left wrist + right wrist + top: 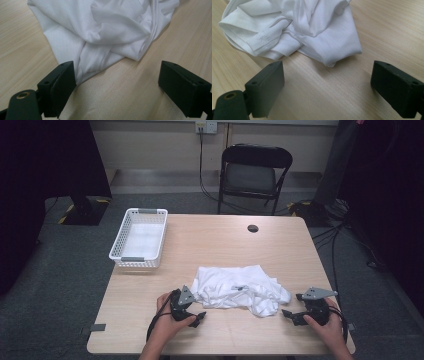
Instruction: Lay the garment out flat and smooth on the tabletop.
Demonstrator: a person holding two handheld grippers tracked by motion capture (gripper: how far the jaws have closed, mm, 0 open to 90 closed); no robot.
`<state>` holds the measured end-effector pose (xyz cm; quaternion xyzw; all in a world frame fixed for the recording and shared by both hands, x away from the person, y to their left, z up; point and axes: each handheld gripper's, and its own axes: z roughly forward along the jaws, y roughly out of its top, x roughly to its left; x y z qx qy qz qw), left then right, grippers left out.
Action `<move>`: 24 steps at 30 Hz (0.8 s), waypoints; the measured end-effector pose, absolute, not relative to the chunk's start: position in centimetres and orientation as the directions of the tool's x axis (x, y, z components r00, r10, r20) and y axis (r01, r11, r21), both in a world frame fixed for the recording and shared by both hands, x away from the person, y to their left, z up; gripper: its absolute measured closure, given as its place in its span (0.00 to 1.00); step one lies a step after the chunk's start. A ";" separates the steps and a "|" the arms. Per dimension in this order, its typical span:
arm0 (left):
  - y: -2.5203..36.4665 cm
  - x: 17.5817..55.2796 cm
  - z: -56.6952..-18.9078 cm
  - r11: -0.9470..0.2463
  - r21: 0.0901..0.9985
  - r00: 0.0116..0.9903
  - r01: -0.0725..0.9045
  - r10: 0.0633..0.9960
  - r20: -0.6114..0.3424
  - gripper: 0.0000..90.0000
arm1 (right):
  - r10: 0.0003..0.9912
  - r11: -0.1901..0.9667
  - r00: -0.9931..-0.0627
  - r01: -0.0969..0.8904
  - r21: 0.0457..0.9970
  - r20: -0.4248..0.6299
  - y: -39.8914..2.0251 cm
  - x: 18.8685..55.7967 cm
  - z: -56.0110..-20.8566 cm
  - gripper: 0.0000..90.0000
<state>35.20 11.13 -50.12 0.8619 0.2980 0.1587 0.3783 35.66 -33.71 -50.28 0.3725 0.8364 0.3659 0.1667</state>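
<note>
Both claws sit low on the worktop (150, 300), jaws spread wide and empty. The crumpled white shirt (240, 287) lies between them: touching the left claw (197, 319), just ahead of the right claw (289, 316).

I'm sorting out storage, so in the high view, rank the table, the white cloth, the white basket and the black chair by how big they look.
1. table
2. white cloth, black chair and white basket look alike; the chair stands farther off, so I won't rank them.
</note>
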 end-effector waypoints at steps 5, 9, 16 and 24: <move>11.1 35.2 -50.1 -0.537 0.747 0.773 0.393 0.633 0.048 0.15 | 0.746 0.453 -0.666 0.502 0.737 -0.005 -33.7 35.7 -50.3 0.12; 11.1 35.2 -50.1 -0.537 0.746 0.773 0.394 0.633 0.047 0.15 | 0.748 0.451 -0.664 0.503 0.737 -0.004 -33.7 35.7 -50.3 0.12; 11.1 35.2 -50.1 -0.538 0.745 0.776 0.394 0.630 0.045 0.15 | 0.746 0.437 -0.666 0.506 0.744 0.014 -33.6 35.7 -50.2 0.17; 11.2 35.3 -49.9 -0.530 0.753 0.775 0.391 0.630 0.042 0.17 | 0.713 0.411 -0.701 0.454 0.791 0.032 -32.9 35.5 -48.6 0.30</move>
